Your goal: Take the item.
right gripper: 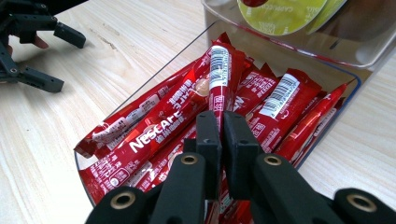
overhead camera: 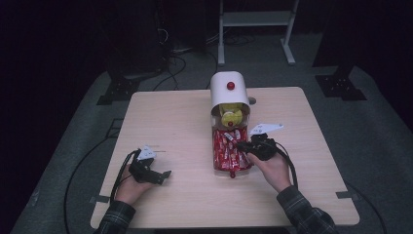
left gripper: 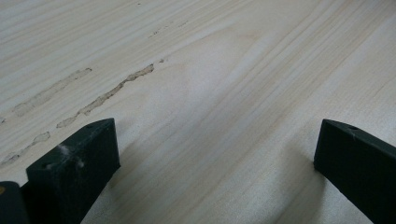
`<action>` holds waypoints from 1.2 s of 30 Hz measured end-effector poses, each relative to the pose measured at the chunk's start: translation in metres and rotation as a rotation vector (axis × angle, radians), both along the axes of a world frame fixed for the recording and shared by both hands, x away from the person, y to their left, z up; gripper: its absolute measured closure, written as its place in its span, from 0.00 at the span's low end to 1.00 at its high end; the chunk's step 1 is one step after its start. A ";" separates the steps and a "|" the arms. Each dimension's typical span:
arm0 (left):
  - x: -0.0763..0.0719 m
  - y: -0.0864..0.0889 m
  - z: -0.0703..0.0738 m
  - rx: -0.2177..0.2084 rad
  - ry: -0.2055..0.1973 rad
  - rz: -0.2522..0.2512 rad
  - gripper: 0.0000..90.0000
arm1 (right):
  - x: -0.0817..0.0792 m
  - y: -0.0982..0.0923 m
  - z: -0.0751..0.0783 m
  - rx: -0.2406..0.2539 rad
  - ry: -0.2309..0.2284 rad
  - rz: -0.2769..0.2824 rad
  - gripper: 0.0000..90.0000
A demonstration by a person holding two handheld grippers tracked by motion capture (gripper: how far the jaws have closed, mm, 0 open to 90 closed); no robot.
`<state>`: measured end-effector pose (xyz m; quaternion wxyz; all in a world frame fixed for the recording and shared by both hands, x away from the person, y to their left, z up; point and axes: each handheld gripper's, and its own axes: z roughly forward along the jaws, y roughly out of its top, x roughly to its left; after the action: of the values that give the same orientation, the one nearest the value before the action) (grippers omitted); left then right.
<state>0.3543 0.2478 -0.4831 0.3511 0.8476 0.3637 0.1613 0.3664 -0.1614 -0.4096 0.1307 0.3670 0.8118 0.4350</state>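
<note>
Right gripper view has the right gripper (right gripper: 221,122) with its fingers pinched narrow on the end of one red coffee stick (right gripper: 219,74), which stands up out of the pile in the clear tray (right gripper: 140,88). Left of it, the left gripper (overhead camera: 155,173) rests on the bare counter (overhead camera: 185,122), fingers wide and empty. Farther back stands the white capsule dispenser (overhead camera: 229,90). The picking step seems under way; next, probably, a straight lift so the neighbouring sticks stay behind.
</note>
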 end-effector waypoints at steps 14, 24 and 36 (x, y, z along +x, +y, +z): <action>0.000 0.000 0.000 -0.001 0.000 0.000 0.00 | -0.002 -0.009 0.006 0.032 -0.006 0.003 0.94; 0.000 0.000 0.000 -0.001 0.000 0.000 0.00 | -0.003 -0.017 0.010 0.038 -0.007 -0.012 0.94; 0.000 0.000 0.000 0.000 0.000 0.000 0.00 | -0.004 -0.031 0.014 0.043 -0.016 -0.035 0.94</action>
<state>0.3543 0.2478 -0.4831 0.3512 0.8476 0.3636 0.1614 0.3621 -0.1922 -0.3960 0.1368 0.3806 0.7947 0.4527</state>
